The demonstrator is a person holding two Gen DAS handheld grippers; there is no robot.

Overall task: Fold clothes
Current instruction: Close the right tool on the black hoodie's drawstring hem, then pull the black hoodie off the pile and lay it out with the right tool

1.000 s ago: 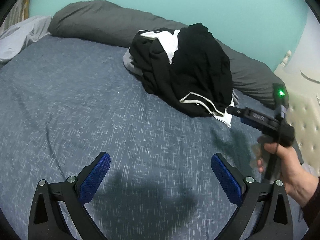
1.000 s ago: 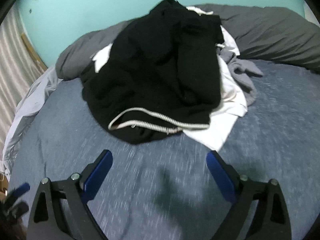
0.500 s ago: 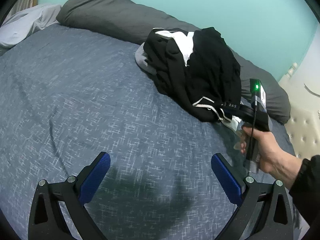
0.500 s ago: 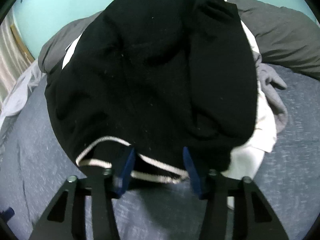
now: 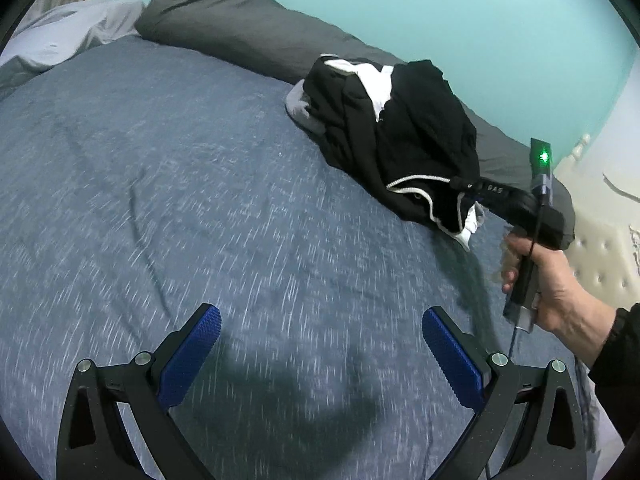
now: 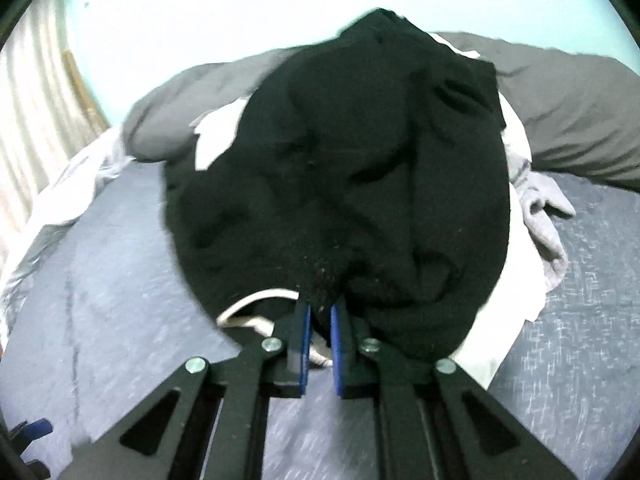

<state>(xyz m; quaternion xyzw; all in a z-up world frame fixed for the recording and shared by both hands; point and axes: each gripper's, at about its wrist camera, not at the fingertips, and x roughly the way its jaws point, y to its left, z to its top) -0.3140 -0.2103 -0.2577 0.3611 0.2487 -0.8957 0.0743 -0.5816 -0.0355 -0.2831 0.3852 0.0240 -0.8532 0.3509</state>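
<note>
- In the right wrist view, the right gripper (image 6: 320, 316) sits at the lower centre of the frame, its blue pads (image 6: 305, 344) pressed nearly together and pinching the near edge of a black garment (image 6: 340, 184) with a pale cord trim.
- That black garment fills the middle of the right wrist frame, lying on top of a clothes pile (image 6: 516, 248) that includes white and grey pieces showing at its right edge.
- In the left wrist view the same pile (image 5: 392, 136) lies at the upper right of centre on a blue-grey bedspread (image 5: 160, 184), in front of a long grey pillow (image 5: 240, 36) along a teal wall (image 5: 440, 8).
- A hand (image 5: 548, 284) at the right edge of that frame holds the right gripper's handle, its tip reaching the pile's near hem.
- The left gripper (image 5: 320, 354) hovers at the bottom of its own frame, fingers (image 5: 188, 356) spread wide, holding nothing, well apart from the pile.
- A pale sheet (image 5: 60, 36) lies bunched at the upper left.
</note>
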